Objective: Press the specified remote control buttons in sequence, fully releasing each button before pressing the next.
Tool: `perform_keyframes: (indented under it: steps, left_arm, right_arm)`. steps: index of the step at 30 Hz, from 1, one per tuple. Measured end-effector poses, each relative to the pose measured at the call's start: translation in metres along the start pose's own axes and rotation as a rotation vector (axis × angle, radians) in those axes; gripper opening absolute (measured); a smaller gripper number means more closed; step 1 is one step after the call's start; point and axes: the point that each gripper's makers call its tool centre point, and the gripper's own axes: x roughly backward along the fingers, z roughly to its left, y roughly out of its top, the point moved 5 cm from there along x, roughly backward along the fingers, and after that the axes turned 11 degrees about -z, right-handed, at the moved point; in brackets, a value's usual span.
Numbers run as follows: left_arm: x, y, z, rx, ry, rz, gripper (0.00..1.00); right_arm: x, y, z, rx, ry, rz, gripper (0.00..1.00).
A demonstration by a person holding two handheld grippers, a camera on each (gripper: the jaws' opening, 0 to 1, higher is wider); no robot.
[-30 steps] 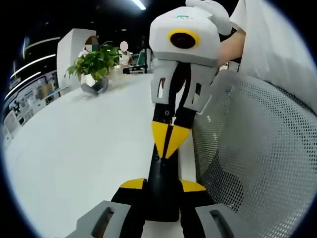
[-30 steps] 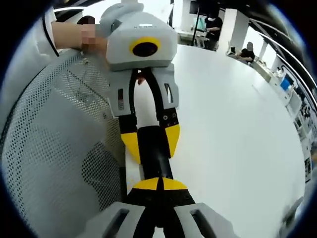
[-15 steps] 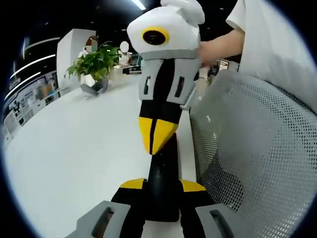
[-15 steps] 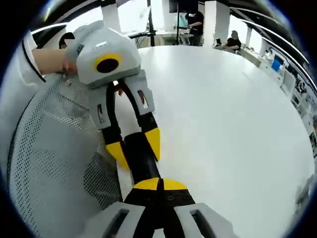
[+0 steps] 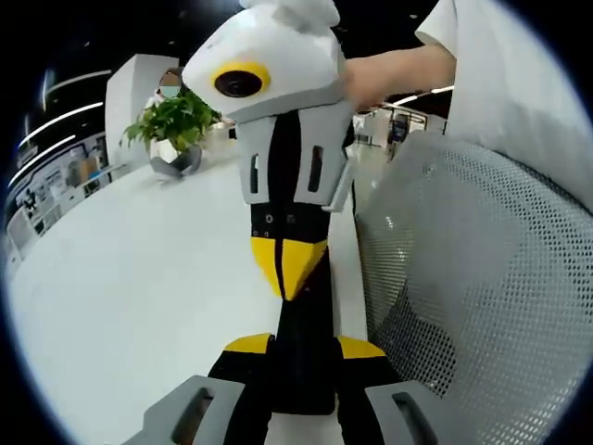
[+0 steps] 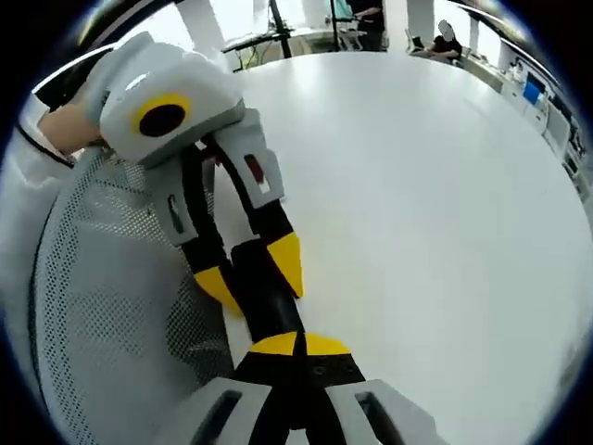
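A black remote control (image 5: 304, 371) is clamped between the yellow-tipped jaws of my left gripper (image 5: 304, 346), which is shut on it above the white table's edge. My right gripper (image 5: 289, 271) comes down from the top of the left gripper view, shut, with its joined yellow tips resting on the remote's far end. In the right gripper view my right gripper (image 6: 298, 344) has its tips together on the remote (image 6: 264, 297). Beyond it, the left gripper (image 6: 252, 273) holds the remote from the other end.
A grey mesh chair back (image 5: 482, 278) (image 6: 102, 306) stands close beside the grippers. The broad white table (image 5: 130, 278) (image 6: 445, 213) stretches away, with a potted plant (image 5: 176, 120) at its far side. A person's forearm (image 5: 398, 69) holds the right gripper.
The right gripper has tilted and swung leftward in the left gripper view, its tips staying on the remote. The right gripper view has rolled. The left gripper has kept its hold.
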Motion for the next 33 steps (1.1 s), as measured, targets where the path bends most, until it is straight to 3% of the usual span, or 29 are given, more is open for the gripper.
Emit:
perform_keyframes:
  steps: [5,8,11,14,16,18,19,27,30,33]
  left_arm:
    - [0.0,0.0,0.0,0.0,0.002,0.0,0.24]
    - [0.0,0.0,0.0,0.0,0.0,-0.002,0.24]
    - [0.0,0.0,0.0,-0.001,-0.003,-0.003,0.24]
    - [-0.001,0.001,0.0,0.006,-0.006,-0.009,0.24]
    - [-0.002,0.001,-0.001,0.006,-0.008,-0.009,0.24]
    - [-0.002,0.001,-0.001,0.005,-0.011,-0.011,0.24]
    - [-0.002,0.001,-0.001,0.003,-0.012,-0.01,0.24]
    - [-0.003,0.002,0.0,0.035,-0.013,-0.019,0.24]
    - [-0.003,0.003,0.0,0.043,-0.013,-0.021,0.25]
    - [-0.003,0.002,0.0,0.042,-0.014,-0.018,0.25]
  right_arm:
    - [0.002,-0.003,0.004,0.007,-0.025,-0.016,0.0]
    - [0.003,-0.006,0.004,0.049,-0.03,-0.089,0.0]
    - [0.006,-0.007,0.01,0.082,-0.042,-0.116,0.0]
    - [0.007,-0.002,0.018,0.064,-0.015,-0.161,0.0]
    - [0.004,0.0,0.024,0.086,0.004,-0.152,0.0]
    - [0.002,-0.006,0.023,0.137,-0.005,-0.084,0.0]
    - [0.001,-0.003,0.025,0.145,-0.003,-0.114,0.0]
    - [0.0,-0.003,0.026,0.24,-0.022,-0.058,0.0]
    - [0.0,-0.005,0.029,0.304,-0.051,-0.064,0.0]
    - [0.0,-0.007,0.029,0.299,-0.07,-0.089,0.0]
